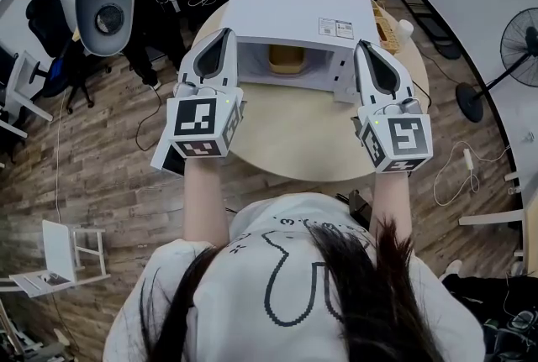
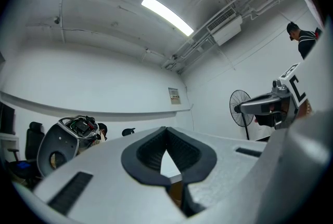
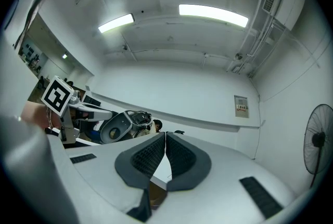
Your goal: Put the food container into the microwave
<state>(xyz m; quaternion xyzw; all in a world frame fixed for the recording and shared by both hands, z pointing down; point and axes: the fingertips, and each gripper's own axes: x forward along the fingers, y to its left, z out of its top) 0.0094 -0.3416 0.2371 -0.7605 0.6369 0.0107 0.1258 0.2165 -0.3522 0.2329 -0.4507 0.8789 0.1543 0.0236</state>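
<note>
food container point(image 1: 286, 58) sits inside microwave point(image 1: 294, 16); left gripper point(image 1: 224, 34) and right gripper point(image 1: 365, 46) jaws together, empty.

White microwave point(image 1: 290, 16) at our twelve o'clock, and inside it we see a mustard-yellow food container point(image 1: 286, 58). The table point(image 1: 286, 146) beneath is pale cream. Our left gripper point(image 1: 225, 34) and right gripper point(image 1: 363, 46) are light grey with charcoal ribbed pads point(image 2: 145, 153), and each marker cube point(image 1: 202, 123) is in black-and-white squares. At nine o'clock we have a brown wood-grain floor point(image 1: 92, 175), and at two o'clock a black fan point(image 1: 523, 37). Our shirt point(image 1: 277, 285) is white with a black pixelled outline.
</note>
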